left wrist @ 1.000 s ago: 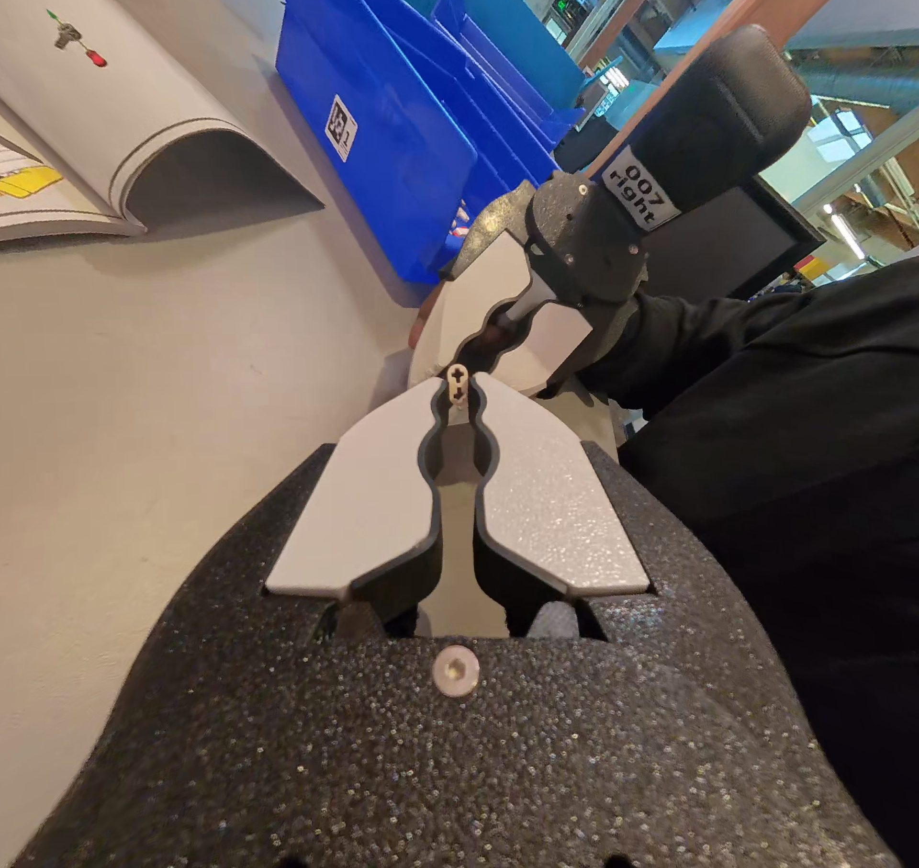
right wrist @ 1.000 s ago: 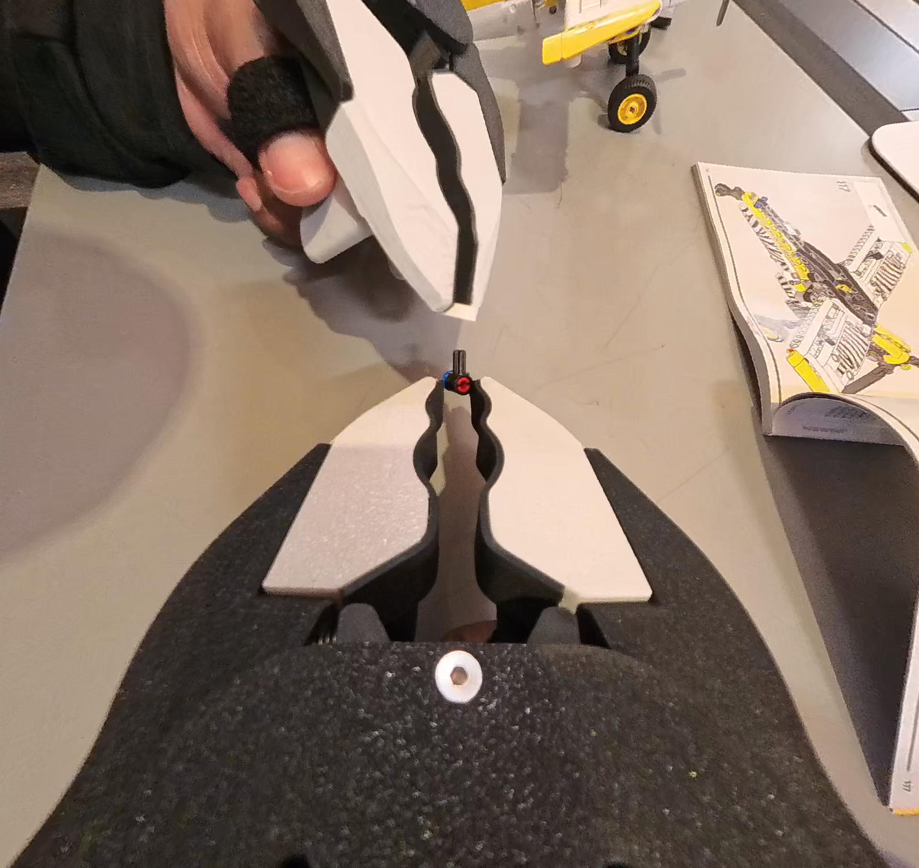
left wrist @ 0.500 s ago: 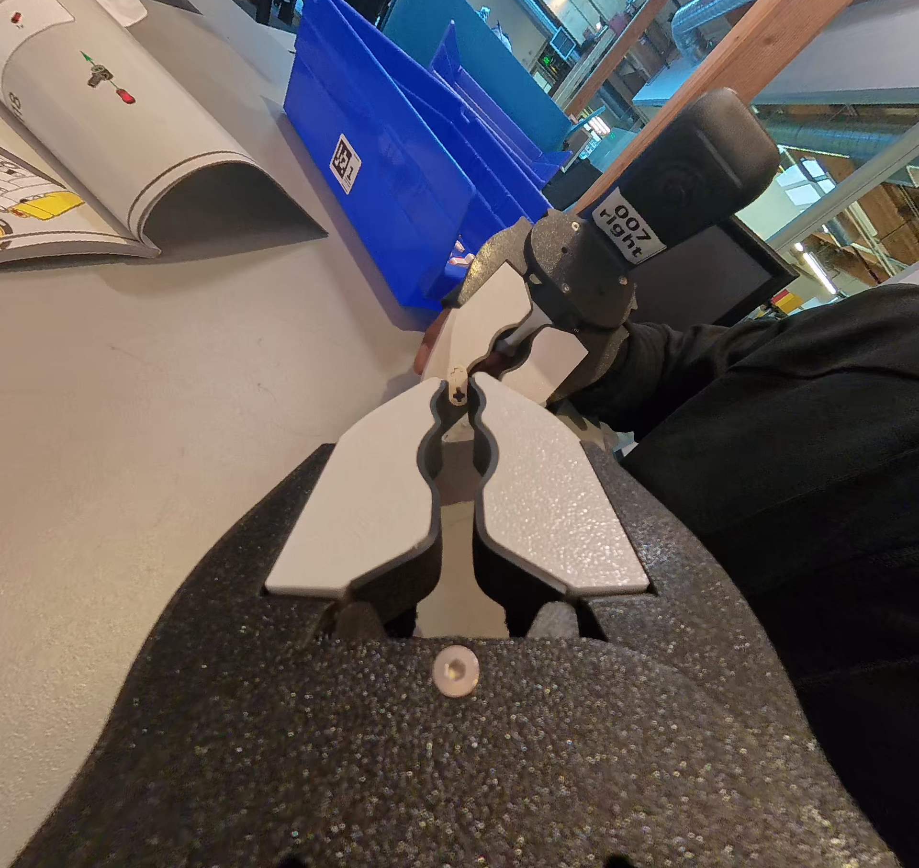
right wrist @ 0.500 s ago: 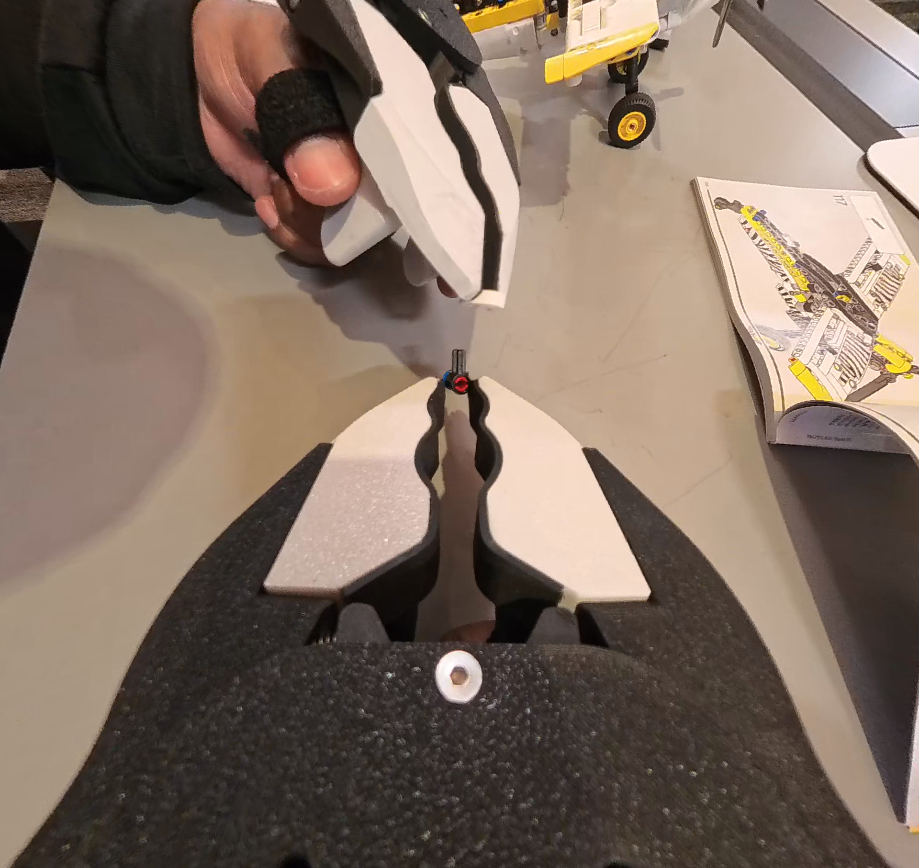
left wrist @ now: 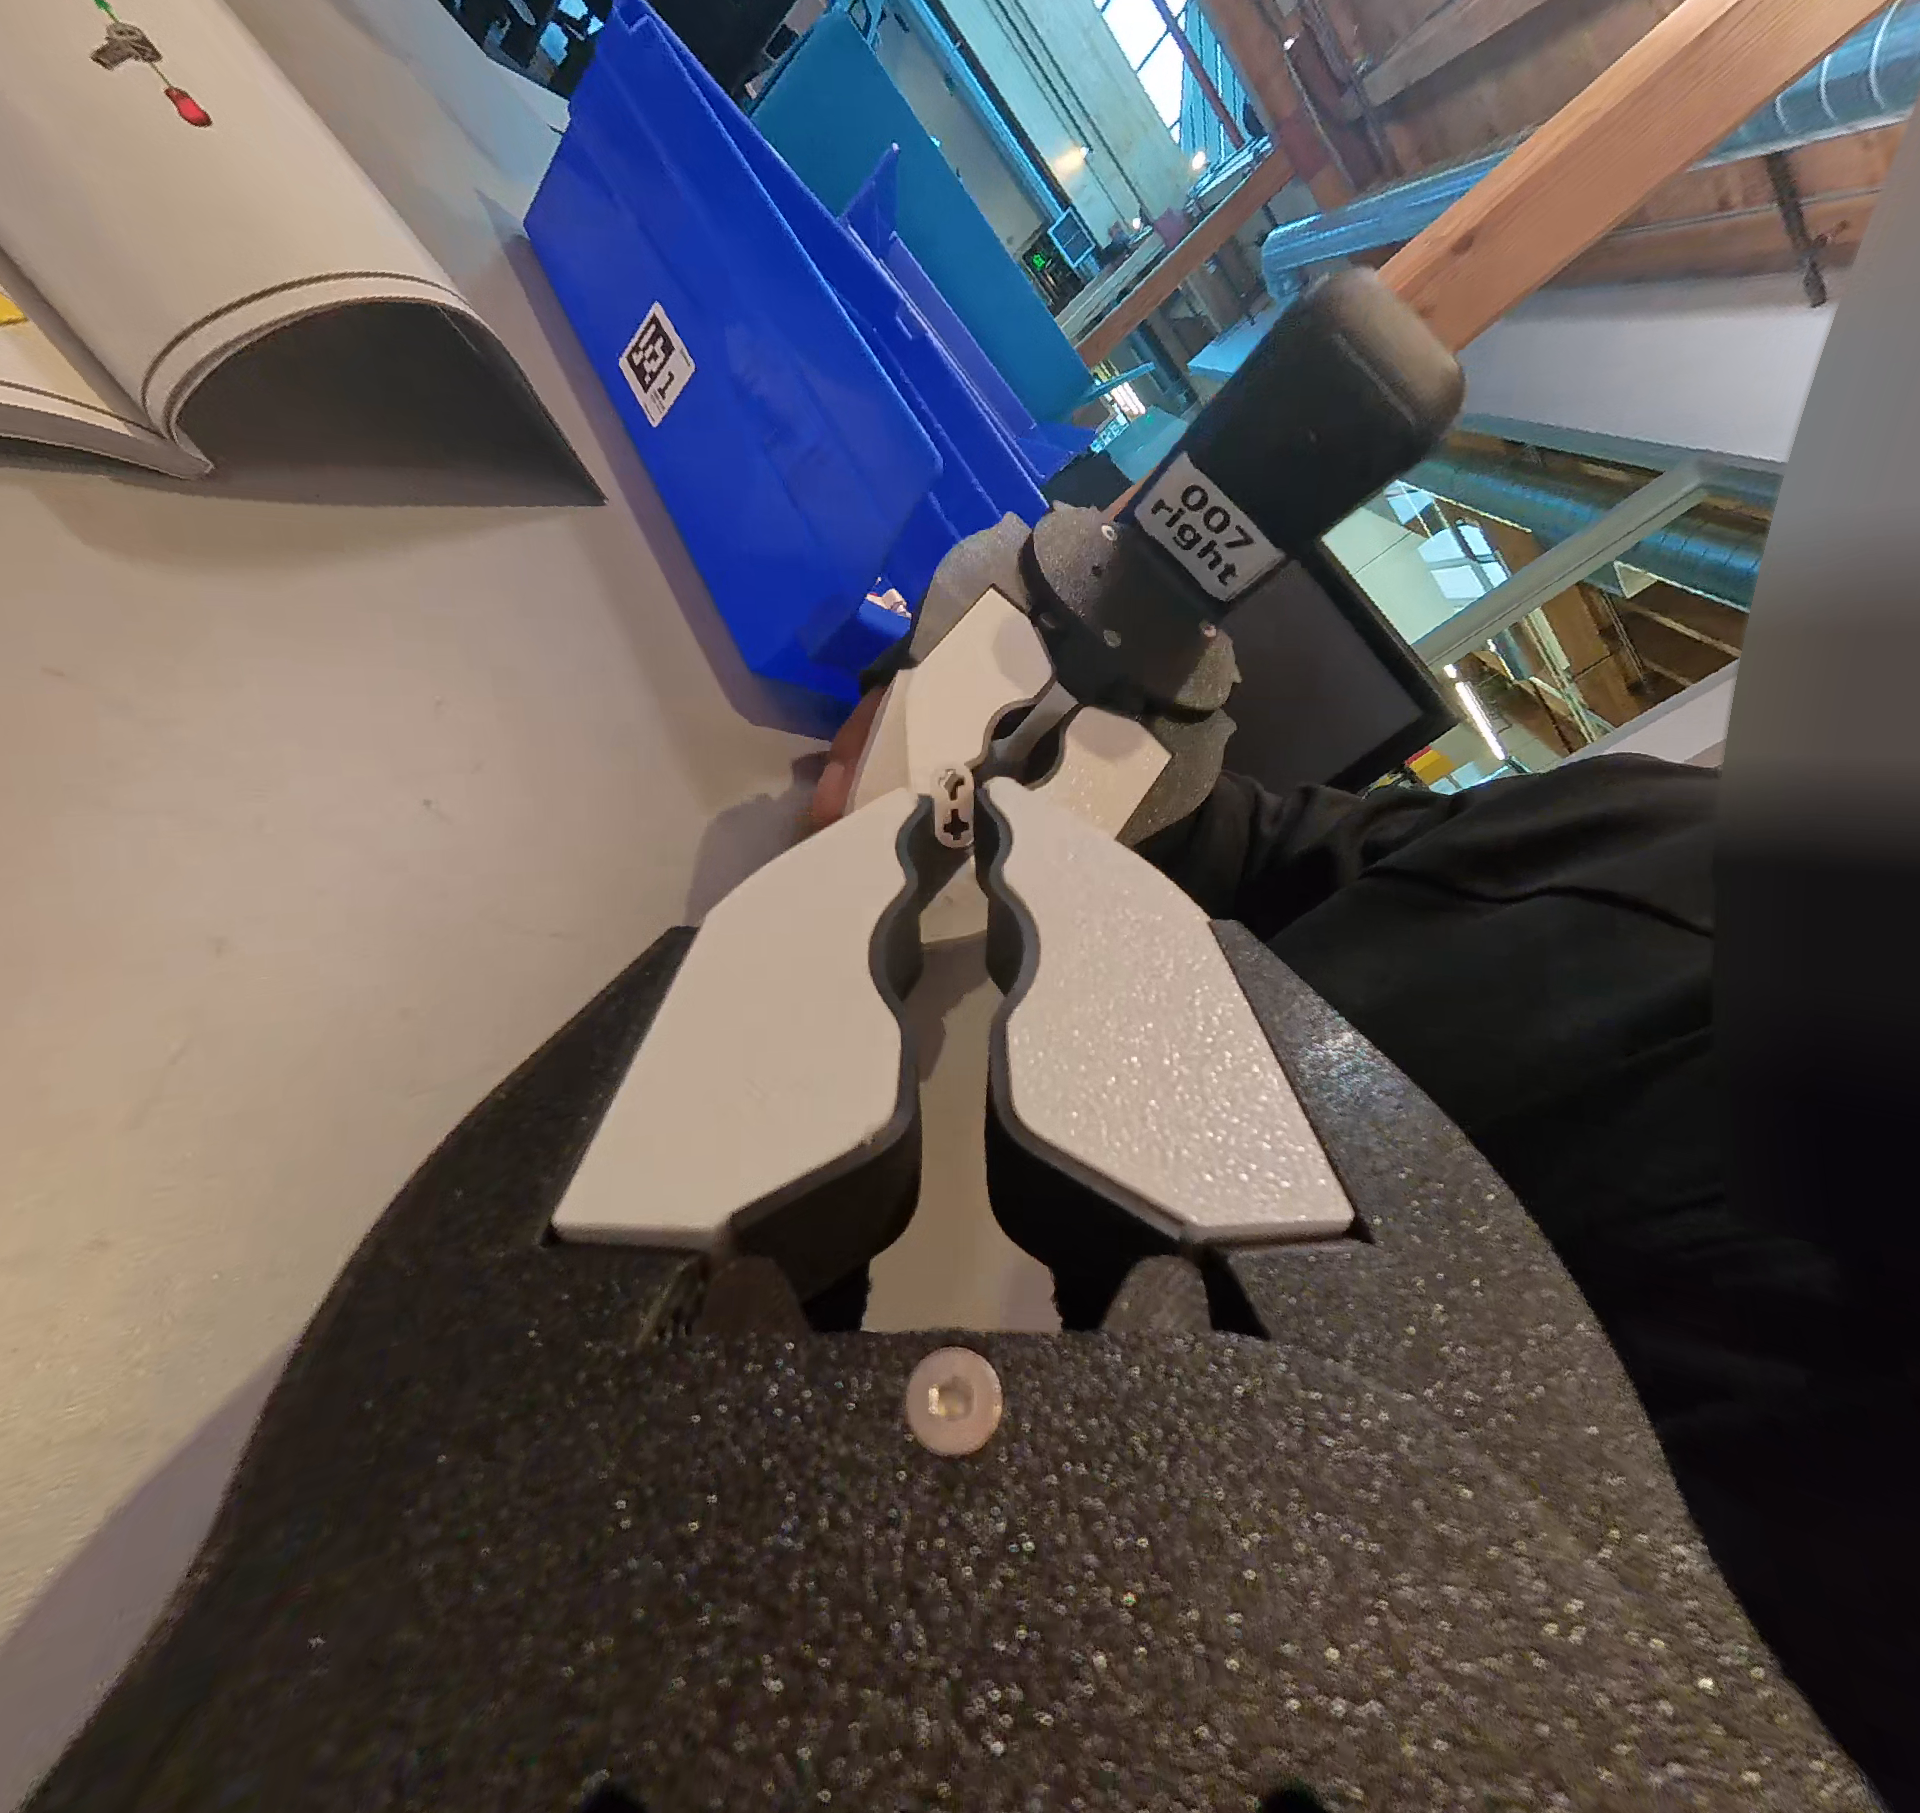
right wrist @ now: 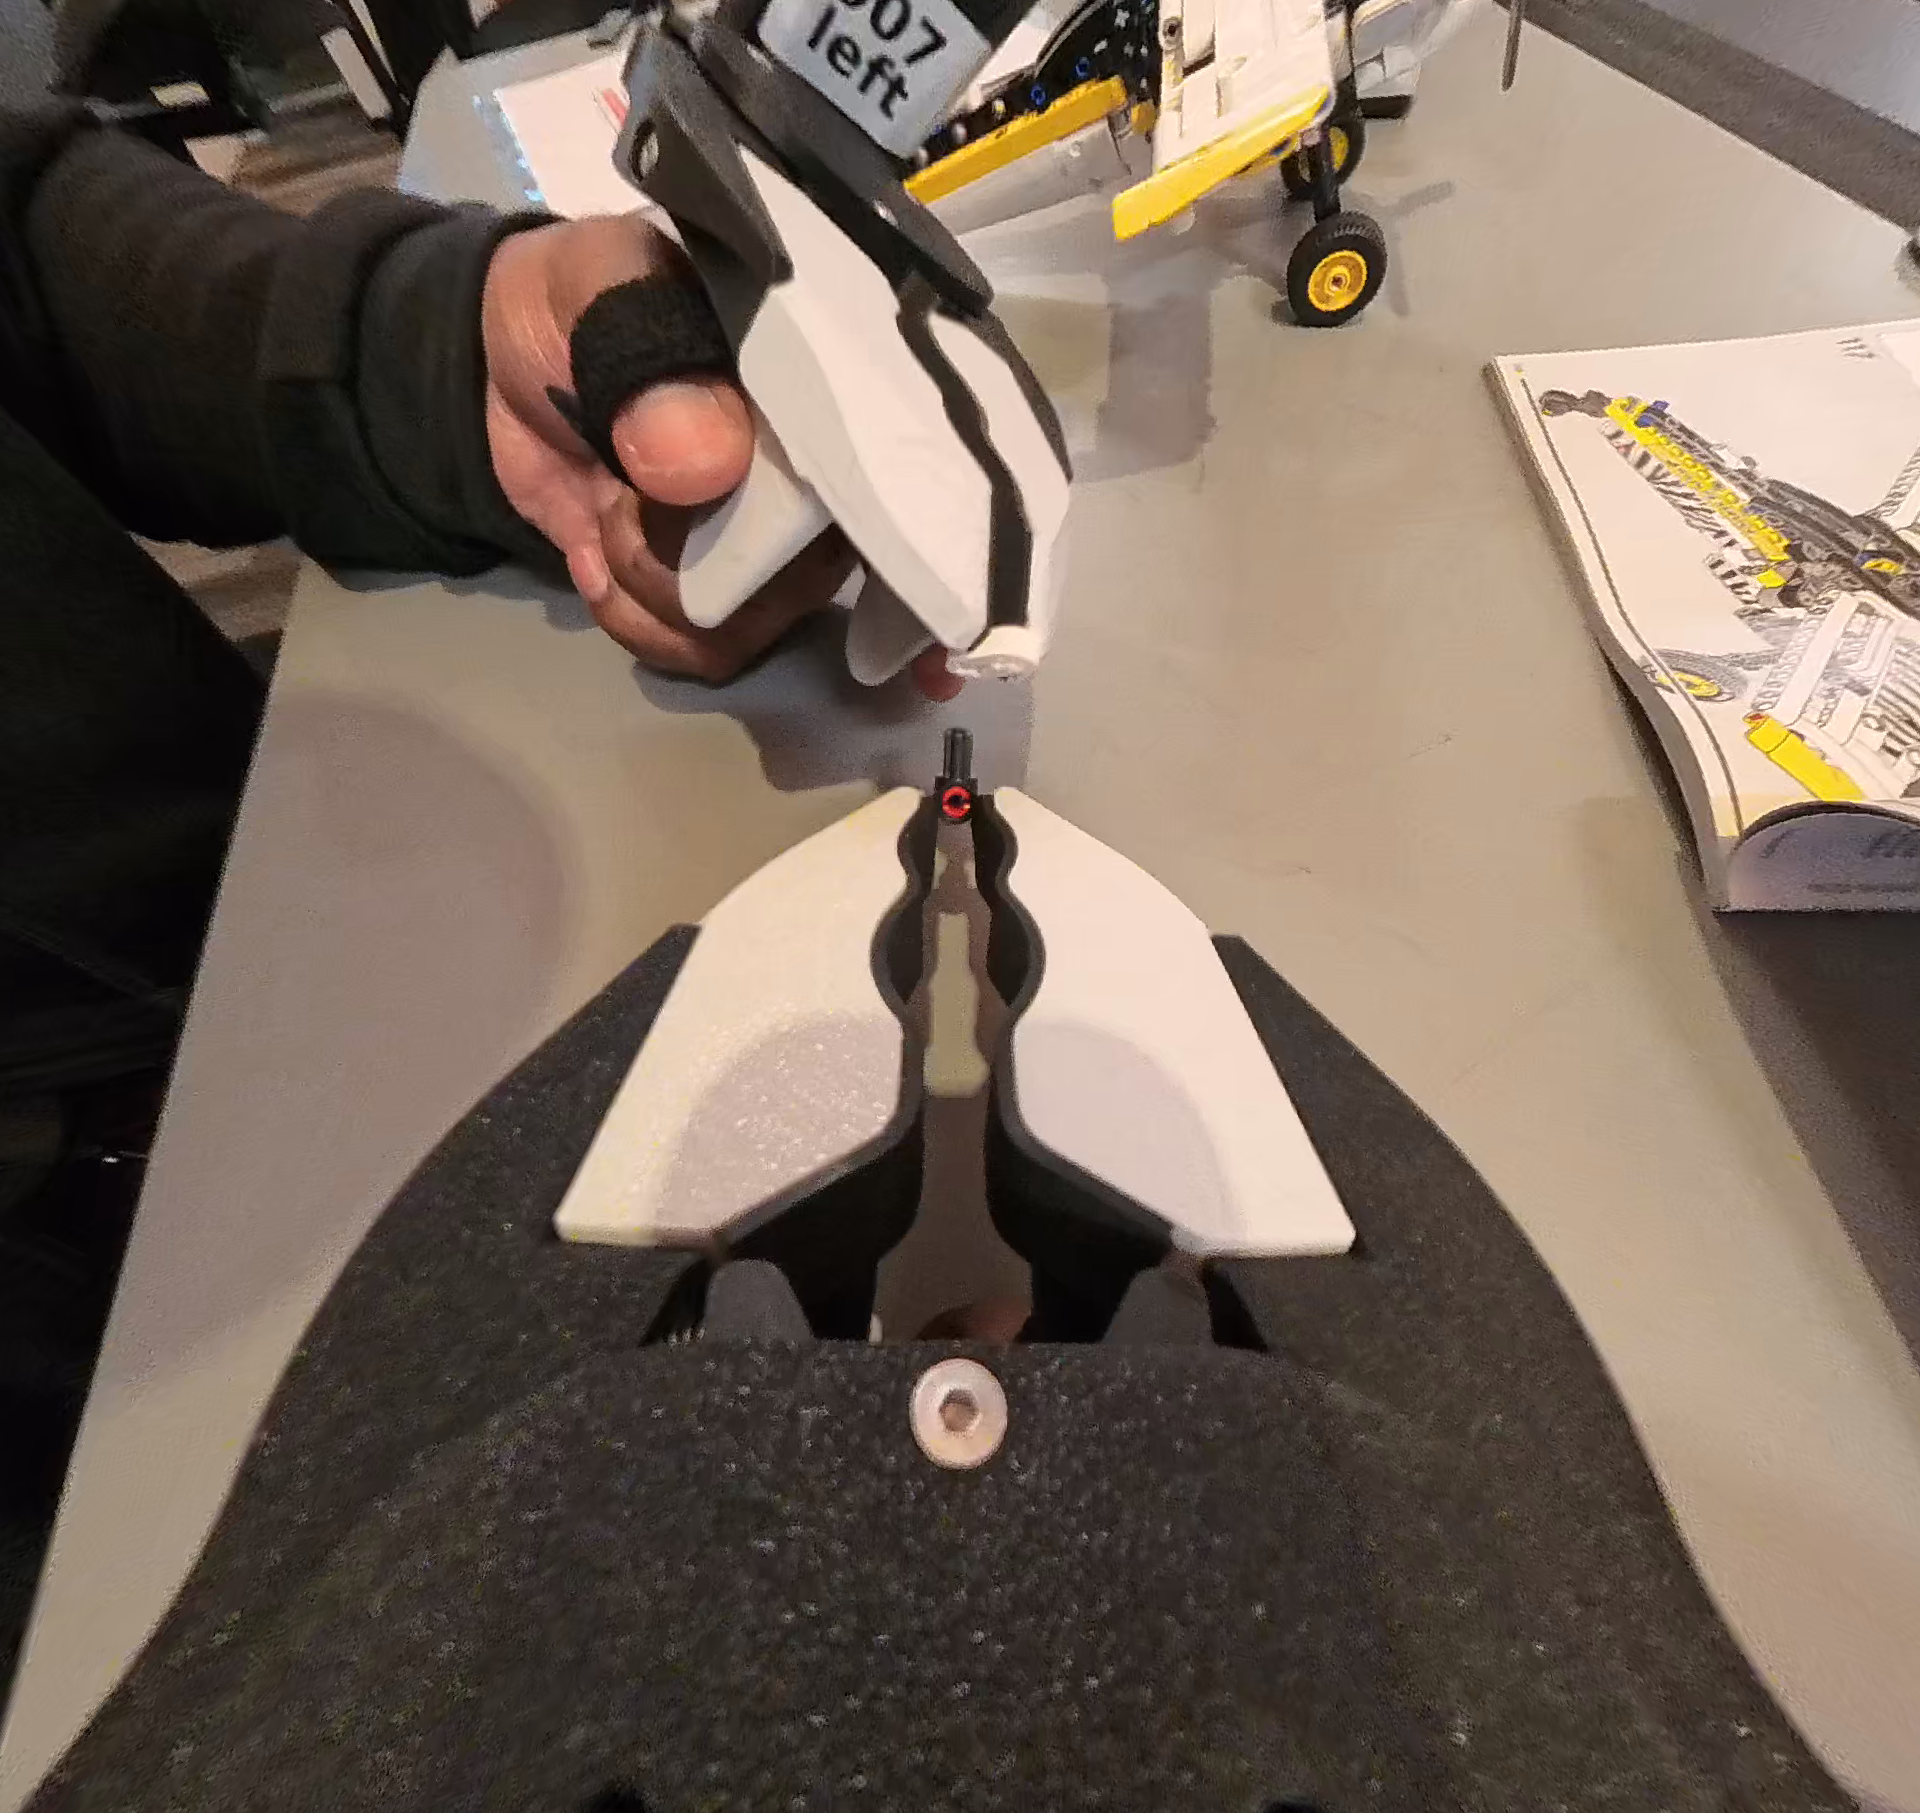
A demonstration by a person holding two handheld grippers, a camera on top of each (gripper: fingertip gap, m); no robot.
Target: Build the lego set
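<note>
Left gripper [left wrist: 954,807] clamps a small white slotted brick piece [left wrist: 954,809]; right gripper [right wrist: 956,799] pinches a black-and-red pin [right wrist: 955,784], tip aimed toward it, apparently for mating.

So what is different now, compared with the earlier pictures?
The left gripper, with its small white holed piece, came closer to the black pin with a red part in the right gripper. Both grips unchanged; model plane and booklet stayed.
</note>
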